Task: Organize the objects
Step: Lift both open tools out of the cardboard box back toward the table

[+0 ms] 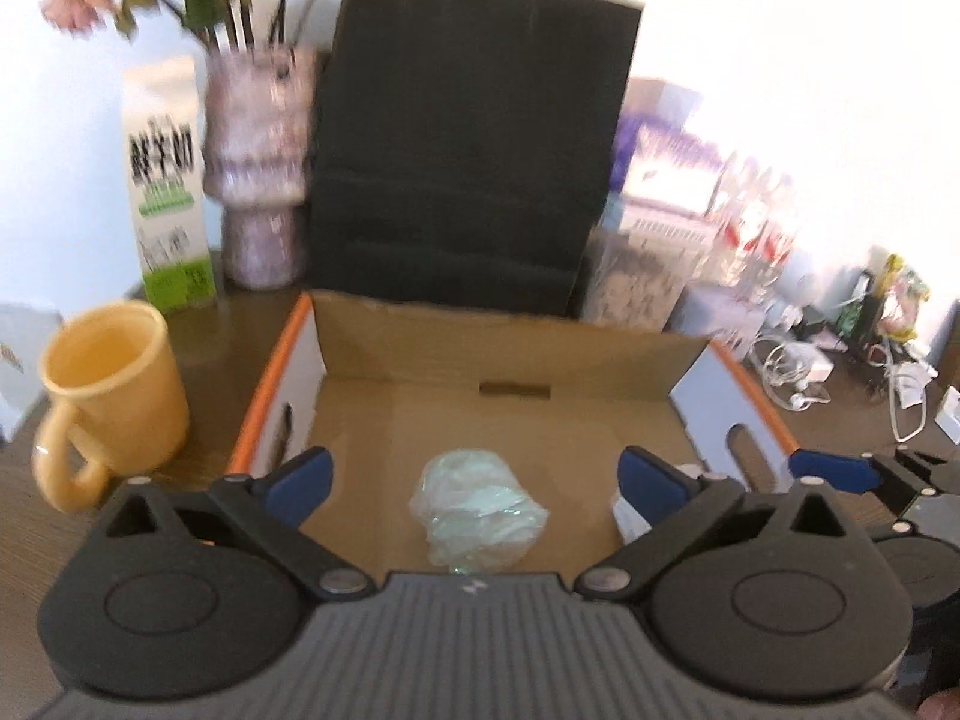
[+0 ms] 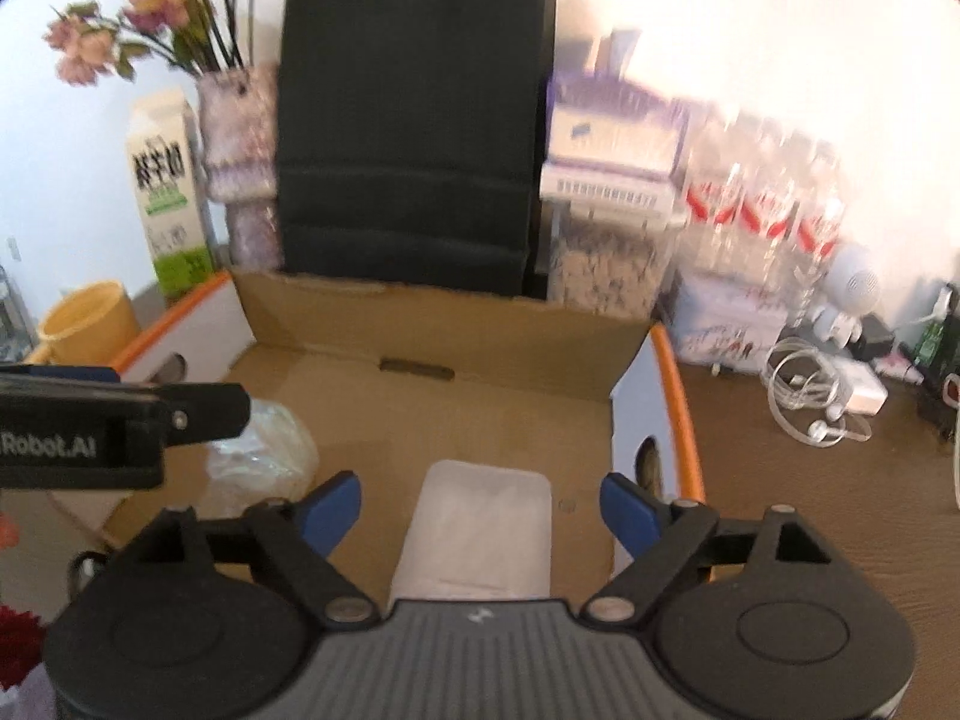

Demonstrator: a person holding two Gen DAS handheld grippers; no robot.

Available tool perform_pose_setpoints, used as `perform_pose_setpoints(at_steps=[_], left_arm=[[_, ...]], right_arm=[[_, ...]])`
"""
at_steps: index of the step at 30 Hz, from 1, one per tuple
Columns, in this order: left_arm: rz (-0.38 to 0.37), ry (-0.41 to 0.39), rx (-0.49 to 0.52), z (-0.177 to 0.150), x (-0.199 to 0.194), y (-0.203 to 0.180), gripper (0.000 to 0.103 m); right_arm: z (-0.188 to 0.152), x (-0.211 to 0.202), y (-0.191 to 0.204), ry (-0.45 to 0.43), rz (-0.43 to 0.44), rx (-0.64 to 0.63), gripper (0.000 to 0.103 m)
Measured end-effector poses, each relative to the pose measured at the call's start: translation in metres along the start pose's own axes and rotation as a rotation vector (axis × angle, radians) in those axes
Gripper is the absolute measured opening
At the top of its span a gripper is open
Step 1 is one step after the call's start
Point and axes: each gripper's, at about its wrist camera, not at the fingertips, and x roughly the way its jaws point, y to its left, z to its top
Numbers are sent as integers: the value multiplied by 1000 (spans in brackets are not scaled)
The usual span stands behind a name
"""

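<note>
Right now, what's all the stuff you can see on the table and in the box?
cardboard box: one, brown, middle
plastic bundle: one, clear, in box, left
white packet: one, in box, right
mug: one, yellow, left of box
carton: one, white-green, back left
vase: one, purplish, with flowers
paper bag: one, black, behind box
cables: white, right
left gripper: open above bundle
right gripper: open above packet

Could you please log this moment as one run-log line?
left gripper: open, empty | right gripper: open, empty | plastic wad, white packet: lying in cardboard box
</note>
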Motion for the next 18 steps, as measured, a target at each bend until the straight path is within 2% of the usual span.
perform_pose_setpoints(at_steps=[3, 6, 12, 18], left_arm=[[-20, -68, 32, -6, -35, 0, 103], [-38, -109, 32, -16, -68, 5, 103], [-40, -163, 39, -52, -131, 14, 103], [-29, -160, 35, -98, -174, 21, 103]], right_arm=[[-7, -35, 1, -71, 3, -25, 92], [-19, -74, 1, -130, 9, -40, 103], [-58, -142, 0, -181, 25, -51, 103], [-110, -190, 1, -176, 26, -35, 103]])
